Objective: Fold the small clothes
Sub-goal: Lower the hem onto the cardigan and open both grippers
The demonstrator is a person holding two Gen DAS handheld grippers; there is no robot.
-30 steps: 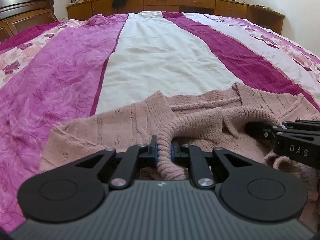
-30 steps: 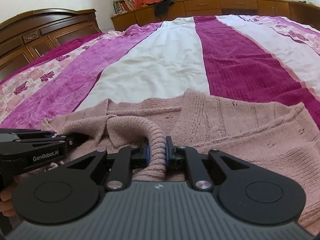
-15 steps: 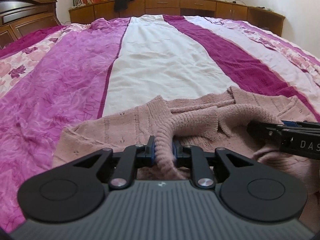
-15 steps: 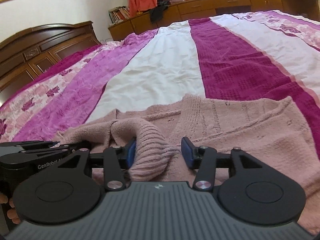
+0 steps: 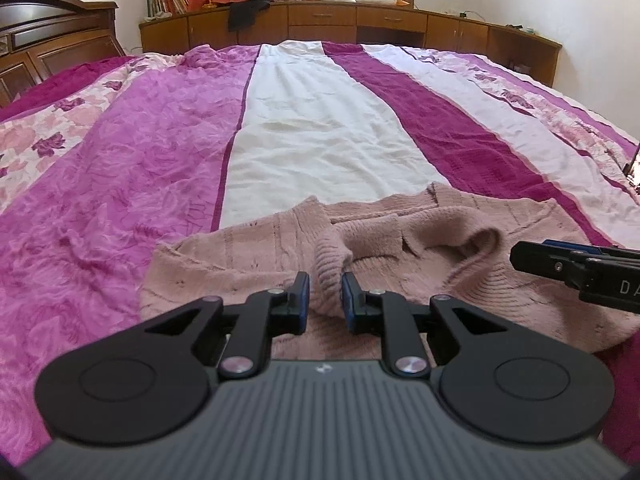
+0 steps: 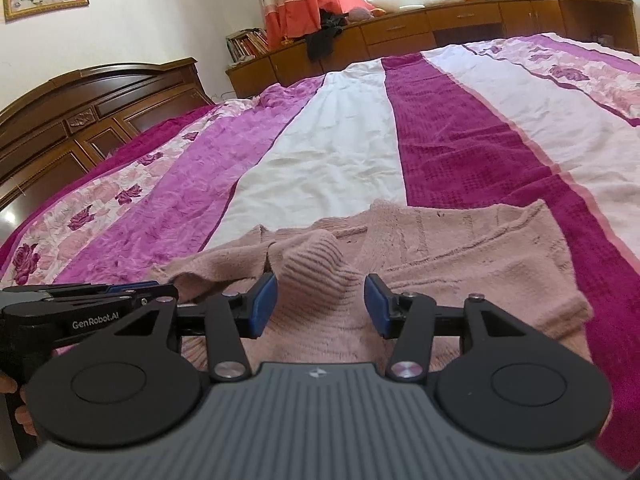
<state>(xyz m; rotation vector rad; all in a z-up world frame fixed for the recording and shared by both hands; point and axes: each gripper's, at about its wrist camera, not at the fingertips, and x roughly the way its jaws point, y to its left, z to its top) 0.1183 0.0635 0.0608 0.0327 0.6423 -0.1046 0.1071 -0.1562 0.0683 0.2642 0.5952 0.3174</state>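
A pink knitted sweater lies flat on the bedspread, with both sleeves folded in over its body. My left gripper is narrowly shut on the ribbed left sleeve cuff, which fills the gap between the blue pads. My right gripper is open wide. The other ribbed sleeve rests loose on the sweater between its fingers, touching neither pad. Each gripper shows side-on in the other's view: the right gripper at the right edge, the left gripper at the left.
The striped purple, white and magenta bedspread stretches far ahead of the sweater. A dark wooden headboard stands to the left, and low wooden cabinets line the far wall. A person's hand holds the left gripper.
The right gripper opened and let go of its sleeve, which dropped onto the sweater. The left jaws eased slightly apart with the cuff still between them. Both views tilted up.
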